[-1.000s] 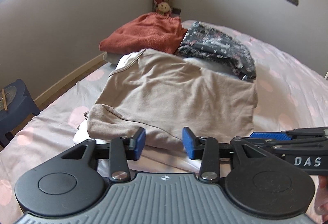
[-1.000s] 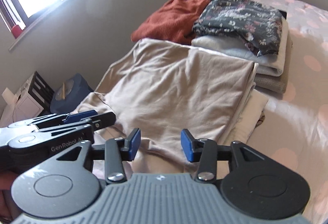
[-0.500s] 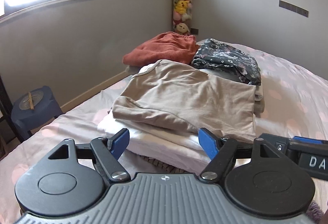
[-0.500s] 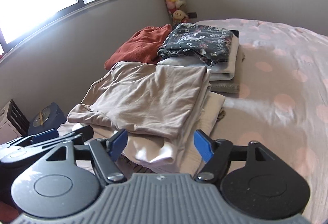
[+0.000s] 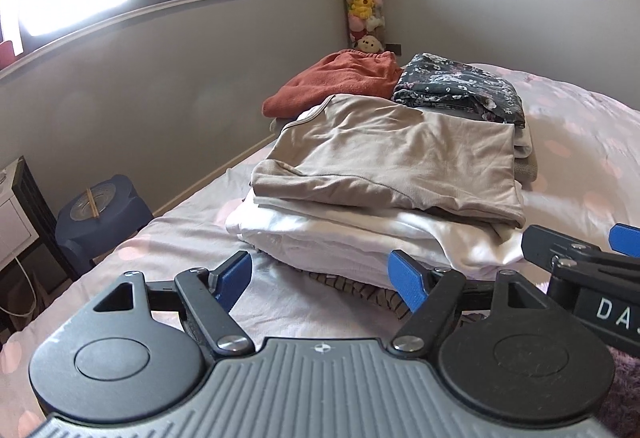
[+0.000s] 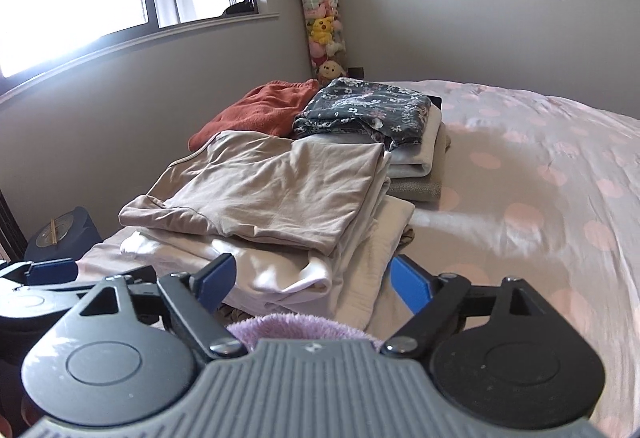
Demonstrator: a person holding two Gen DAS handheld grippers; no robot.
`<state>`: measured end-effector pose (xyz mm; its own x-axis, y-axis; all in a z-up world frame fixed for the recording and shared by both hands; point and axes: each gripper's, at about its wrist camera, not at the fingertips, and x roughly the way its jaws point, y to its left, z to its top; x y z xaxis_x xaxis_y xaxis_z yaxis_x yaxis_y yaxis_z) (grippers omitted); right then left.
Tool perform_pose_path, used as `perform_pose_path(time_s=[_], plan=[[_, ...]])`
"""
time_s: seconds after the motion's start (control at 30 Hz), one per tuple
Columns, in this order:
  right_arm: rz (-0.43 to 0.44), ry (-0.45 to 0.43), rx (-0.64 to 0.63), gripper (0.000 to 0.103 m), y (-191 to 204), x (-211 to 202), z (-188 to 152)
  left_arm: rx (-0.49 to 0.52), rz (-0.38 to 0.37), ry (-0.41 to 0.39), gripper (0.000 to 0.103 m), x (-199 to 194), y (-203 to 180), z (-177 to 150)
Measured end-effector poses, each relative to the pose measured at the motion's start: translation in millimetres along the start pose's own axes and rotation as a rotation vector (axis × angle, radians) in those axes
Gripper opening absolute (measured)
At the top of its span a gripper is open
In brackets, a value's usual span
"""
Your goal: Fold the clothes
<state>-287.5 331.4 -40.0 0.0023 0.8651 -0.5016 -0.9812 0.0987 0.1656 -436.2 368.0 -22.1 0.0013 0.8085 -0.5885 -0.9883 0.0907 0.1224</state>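
The only lettering I can read is the white "DA" on the black side of my right tongs (image 5: 592, 274), cut off by the edge of the left wrist view. From my right wrist view nothing is legible; the wall plate is too small for any marks.

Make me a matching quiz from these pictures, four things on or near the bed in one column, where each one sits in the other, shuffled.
1. beige shirt
2. floral garment
3. rust-red garment
4. plush toys

A. room corner
B. on white folded clothes, nearest
C. against the wall, behind the beige
D. on the far grey-white stack

Pairs: 1-B, 2-D, 3-C, 4-A
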Motion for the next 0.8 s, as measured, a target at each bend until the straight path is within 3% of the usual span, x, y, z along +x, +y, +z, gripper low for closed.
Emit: perform_pose_path(time_s=[0.8], plan=[[0.028,-0.038,0.032,0.092,-6.1,-0.2,-6.9,-0.004,-0.042,0.046,0.074,1.3,-5.6,-11.2]])
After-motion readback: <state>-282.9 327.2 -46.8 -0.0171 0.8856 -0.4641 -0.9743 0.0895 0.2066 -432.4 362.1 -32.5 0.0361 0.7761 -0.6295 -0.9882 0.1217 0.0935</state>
